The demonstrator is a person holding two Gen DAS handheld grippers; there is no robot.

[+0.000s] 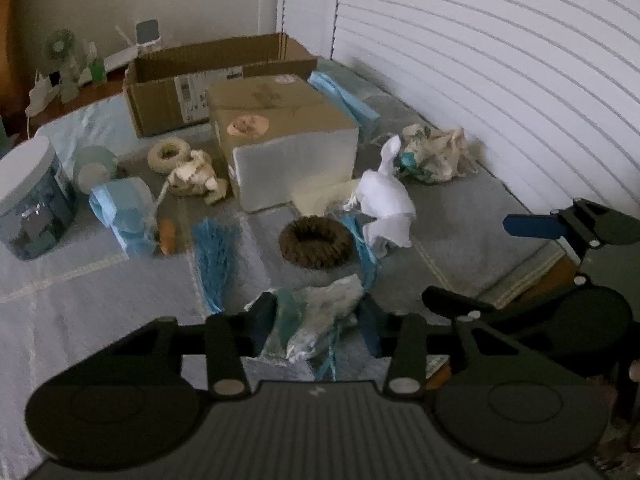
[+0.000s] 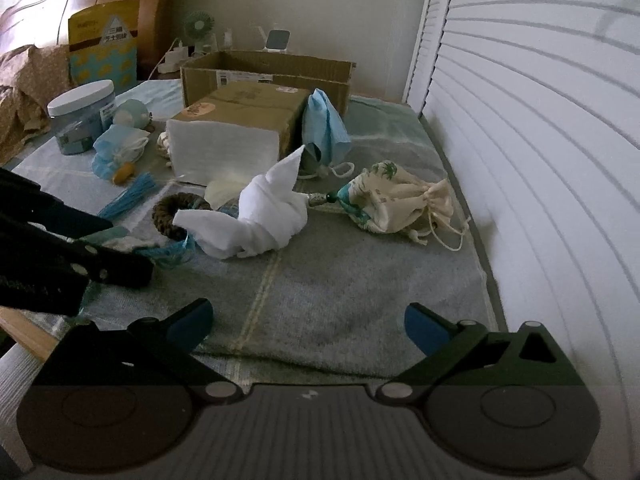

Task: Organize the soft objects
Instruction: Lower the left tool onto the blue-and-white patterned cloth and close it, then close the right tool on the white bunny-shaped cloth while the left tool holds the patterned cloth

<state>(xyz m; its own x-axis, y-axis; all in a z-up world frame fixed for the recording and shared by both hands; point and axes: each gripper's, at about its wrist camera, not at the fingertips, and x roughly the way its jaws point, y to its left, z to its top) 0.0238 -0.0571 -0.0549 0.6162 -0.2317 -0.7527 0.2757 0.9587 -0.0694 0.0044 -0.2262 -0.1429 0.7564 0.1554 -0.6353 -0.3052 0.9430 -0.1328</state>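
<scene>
A crinkly teal and silver plastic bundle (image 1: 320,308) lies on the grey blanket (image 1: 460,224), and my left gripper (image 1: 316,322) is shut on it, one finger pressing each side. From the right wrist view, that left gripper (image 2: 116,244) comes in from the left edge. My right gripper (image 2: 308,324) stands open over bare blanket with nothing between its fingers; it also shows at the right as right gripper (image 1: 466,260). Just beyond the bundle are a brown woven ring (image 1: 316,242), a white cloth (image 1: 384,208), a blue tassel (image 1: 214,256) and a printed drawstring bag (image 1: 432,152).
An open cardboard box (image 1: 168,92) stands at the back, with a closed box and white foam block (image 1: 296,164) in front of it. At the left are a lidded jar (image 1: 32,200), blue masks (image 1: 120,212) and a beige ring (image 1: 168,154). A slatted white wall (image 2: 540,140) borders the right.
</scene>
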